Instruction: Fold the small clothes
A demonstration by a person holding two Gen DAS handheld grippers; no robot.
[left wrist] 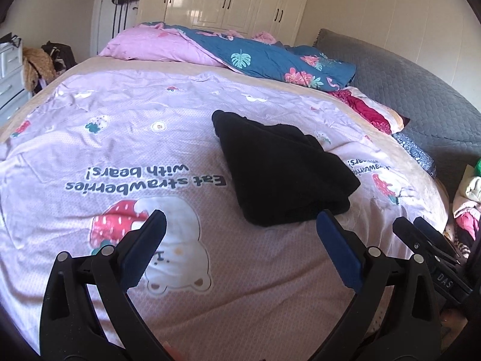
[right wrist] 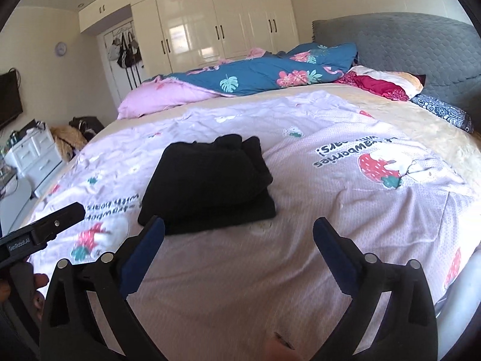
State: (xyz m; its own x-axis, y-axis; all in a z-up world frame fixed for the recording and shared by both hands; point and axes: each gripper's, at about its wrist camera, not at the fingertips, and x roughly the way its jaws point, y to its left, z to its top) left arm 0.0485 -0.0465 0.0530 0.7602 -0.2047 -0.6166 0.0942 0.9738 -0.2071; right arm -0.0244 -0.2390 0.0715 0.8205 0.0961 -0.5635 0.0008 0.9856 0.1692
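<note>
A black garment (left wrist: pixel 279 168) lies folded into a compact bundle on the lilac bear-print bedspread (left wrist: pixel 120 156). It also shows in the right wrist view (right wrist: pixel 210 180). My left gripper (left wrist: pixel 240 225) is open and empty, held just short of the garment's near edge. My right gripper (right wrist: pixel 239 231) is open and empty, also just in front of the garment. The right gripper's body shows at the right of the left wrist view (left wrist: pixel 427 240). The left gripper's body shows at the left of the right wrist view (right wrist: pixel 45 228).
A blue floral quilt (left wrist: pixel 270 57) and a pink pillow (left wrist: pixel 150 45) lie at the far side of the bed. A grey headboard (right wrist: pixel 405 48) is at the right. Loose clothes (left wrist: pixel 469 204) are piled beside the bed. White drawers (right wrist: pixel 33 150) stand left.
</note>
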